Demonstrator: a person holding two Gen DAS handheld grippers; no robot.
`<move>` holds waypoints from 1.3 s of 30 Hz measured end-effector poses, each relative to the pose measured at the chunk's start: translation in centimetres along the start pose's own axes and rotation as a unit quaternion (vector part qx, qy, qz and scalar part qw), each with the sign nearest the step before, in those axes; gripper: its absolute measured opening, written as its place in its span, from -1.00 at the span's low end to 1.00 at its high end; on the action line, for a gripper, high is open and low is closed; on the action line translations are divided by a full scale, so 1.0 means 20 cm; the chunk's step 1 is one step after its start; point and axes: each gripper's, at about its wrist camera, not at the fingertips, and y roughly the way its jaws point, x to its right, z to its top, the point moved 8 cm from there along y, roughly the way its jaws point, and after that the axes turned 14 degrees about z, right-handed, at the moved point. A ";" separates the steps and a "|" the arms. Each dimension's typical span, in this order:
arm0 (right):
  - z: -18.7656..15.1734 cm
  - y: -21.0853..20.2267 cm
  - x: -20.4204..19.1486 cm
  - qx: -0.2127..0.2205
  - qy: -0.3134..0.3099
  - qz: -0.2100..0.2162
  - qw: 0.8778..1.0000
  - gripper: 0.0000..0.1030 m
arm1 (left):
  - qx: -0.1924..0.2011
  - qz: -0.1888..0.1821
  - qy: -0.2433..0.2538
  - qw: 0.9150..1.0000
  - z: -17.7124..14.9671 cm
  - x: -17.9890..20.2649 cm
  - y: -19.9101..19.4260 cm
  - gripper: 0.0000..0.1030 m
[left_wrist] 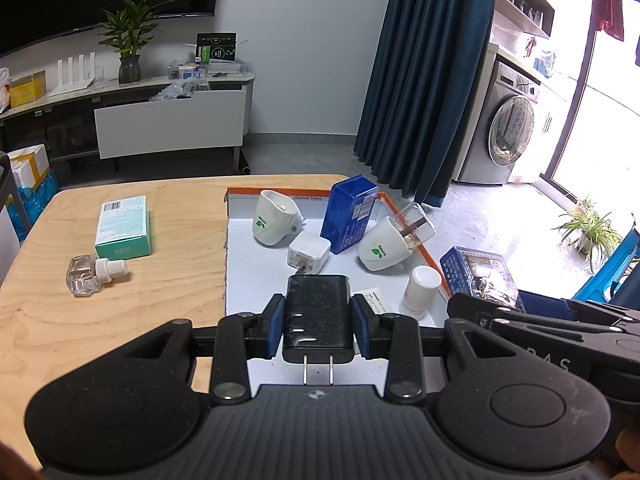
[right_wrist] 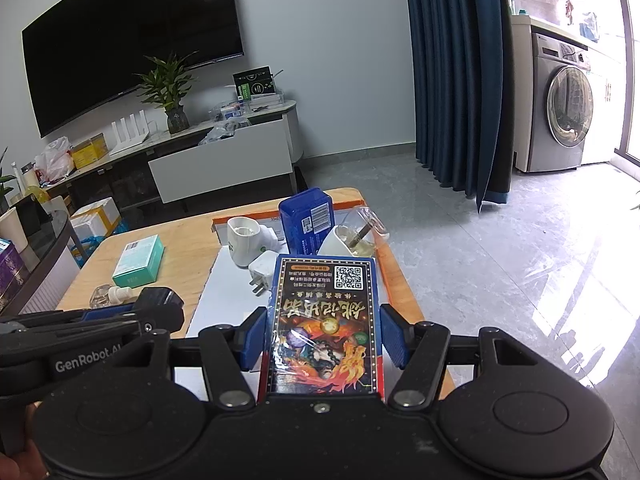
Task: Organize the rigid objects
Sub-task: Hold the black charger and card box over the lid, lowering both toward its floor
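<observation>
Left wrist view: the left gripper [left_wrist: 318, 322] has its fingers [left_wrist: 275, 320] clamped on the flanks of a black charger [left_wrist: 318, 312], prongs toward the camera, held above the near end of the white tray [left_wrist: 256, 280], presumably for sorting. A clear bottle [left_wrist: 94, 274] and teal box [left_wrist: 125, 228] lie left of the tray on the bench [left_wrist: 120, 320].

Right wrist view: the right gripper [right_wrist: 324, 338] holds a printed card box [right_wrist: 326, 320], fingers [right_wrist: 394, 338] closed on its long edges, over the tray's near end.
</observation>
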 end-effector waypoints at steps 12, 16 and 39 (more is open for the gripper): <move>0.00 0.03 0.00 -0.005 0.002 0.000 1.000 0.39 | -0.005 0.000 0.000 1.000 0.00 0.01 0.02 -0.30; 0.00 0.03 0.00 -0.005 0.001 0.001 1.000 0.39 | -0.005 0.000 0.000 1.000 0.00 0.00 0.03 -0.30; -0.04 0.06 0.03 -0.015 0.009 0.000 1.000 0.39 | -0.017 0.000 0.002 1.000 -0.03 0.01 0.05 -0.30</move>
